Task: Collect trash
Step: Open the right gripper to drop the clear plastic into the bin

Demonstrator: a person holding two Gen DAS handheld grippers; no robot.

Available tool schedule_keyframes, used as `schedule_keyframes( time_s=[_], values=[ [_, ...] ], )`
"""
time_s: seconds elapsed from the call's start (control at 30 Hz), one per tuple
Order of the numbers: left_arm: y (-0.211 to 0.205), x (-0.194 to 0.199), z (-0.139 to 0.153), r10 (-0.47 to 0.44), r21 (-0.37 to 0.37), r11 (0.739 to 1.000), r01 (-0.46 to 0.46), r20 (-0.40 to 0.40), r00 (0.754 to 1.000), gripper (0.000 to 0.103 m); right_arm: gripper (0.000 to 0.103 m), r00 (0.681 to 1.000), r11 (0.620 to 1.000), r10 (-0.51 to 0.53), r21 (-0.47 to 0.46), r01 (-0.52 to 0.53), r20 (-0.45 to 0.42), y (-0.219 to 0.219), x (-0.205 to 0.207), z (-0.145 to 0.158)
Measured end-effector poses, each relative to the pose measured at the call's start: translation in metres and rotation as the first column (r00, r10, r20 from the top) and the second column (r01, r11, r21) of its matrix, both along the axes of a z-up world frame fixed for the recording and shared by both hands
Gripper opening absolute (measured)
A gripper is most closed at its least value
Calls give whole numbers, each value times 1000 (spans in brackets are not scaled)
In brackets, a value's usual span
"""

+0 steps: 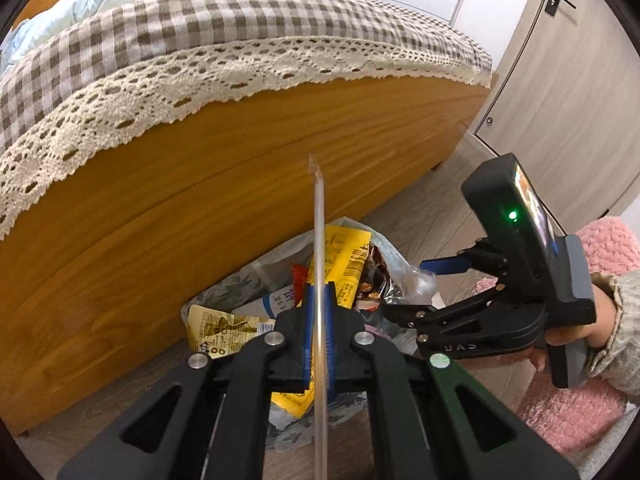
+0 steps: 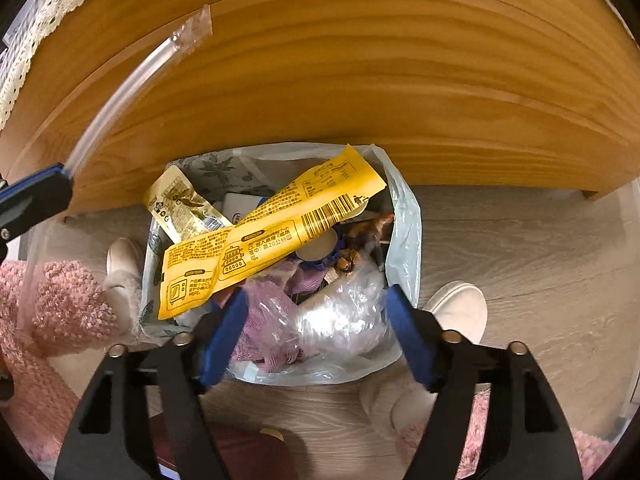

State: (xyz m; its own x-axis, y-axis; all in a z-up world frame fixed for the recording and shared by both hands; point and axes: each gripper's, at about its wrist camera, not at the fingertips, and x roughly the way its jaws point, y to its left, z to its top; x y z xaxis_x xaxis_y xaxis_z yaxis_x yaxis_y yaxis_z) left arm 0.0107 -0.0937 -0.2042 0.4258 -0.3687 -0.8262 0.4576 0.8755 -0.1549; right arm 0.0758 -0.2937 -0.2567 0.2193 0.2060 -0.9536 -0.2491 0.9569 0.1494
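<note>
Clear plastic, a long straw in its transparent sleeve (image 1: 319, 240) is pinched between the blue pads of the left gripper (image 1: 318, 312), whose jaws are pressed together on it. In the left wrist view its long axis runs straight up the frame, the sealed tip pointing toward the wooden bed frame (image 1: 200, 200), and its lower end passes back under the gripper. From the right wrist view the same straw (image 2: 116, 96) slants up and away from the left gripper's blue tip (image 2: 48, 184) toward the bed's side board. Below it on the wood-look floor (image 2: 520, 248), against the bed's base, stands a trash bag (image 2: 408, 216) full of wrappers. Uppermost is a long yellow packet (image 2: 260, 236) lying diagonally, printed with a barcode, small Chinese text too fine to read, and drawings of a steamer pot and a microwave. A smaller yellow pouch (image 2: 180, 204) bears a recycling mark. The right gripper (image 2: 316, 336) hangs spread wide above crinkled clear plastic (image 2: 340, 312) in the bag, nothing pressed between its pads; letters reading "DAS" show on its body in the left wrist view.
</note>
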Motion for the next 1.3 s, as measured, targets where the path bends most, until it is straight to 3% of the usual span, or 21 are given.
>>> schedule_keyframes(
  time_s=[0.1, 0.23, 0.53, 1.0, 1.3],
  values=[
    [-2, 1, -2, -2, 10, 1000, 2, 0, 1000, 2, 86, 1000, 1000, -15, -9, 15, -4, -2, 2, -1],
    [-6, 3, -4, -8, 22, 1000, 8, -3, 1000, 2, 91, 998, 999, -51, 0, 51, -38, -8, 4, -3],
    [-26, 11, -18, -65, 99, 993, 67, -21, 998, 2, 92, 993, 993, -118, 0, 118, -7, -23, 8, 9],
    [-44, 41, -72, -97, 252, 958, 135, -157, 983, 2, 92, 984, 983, -179, 28, 179, 5, -43, 14, 15],
    [-46, 47, -86, -91, 252, 958, 135, -180, 979, 3, 92, 978, 977, -207, 48, 208, -15, -57, 17, 14]
  ],
)
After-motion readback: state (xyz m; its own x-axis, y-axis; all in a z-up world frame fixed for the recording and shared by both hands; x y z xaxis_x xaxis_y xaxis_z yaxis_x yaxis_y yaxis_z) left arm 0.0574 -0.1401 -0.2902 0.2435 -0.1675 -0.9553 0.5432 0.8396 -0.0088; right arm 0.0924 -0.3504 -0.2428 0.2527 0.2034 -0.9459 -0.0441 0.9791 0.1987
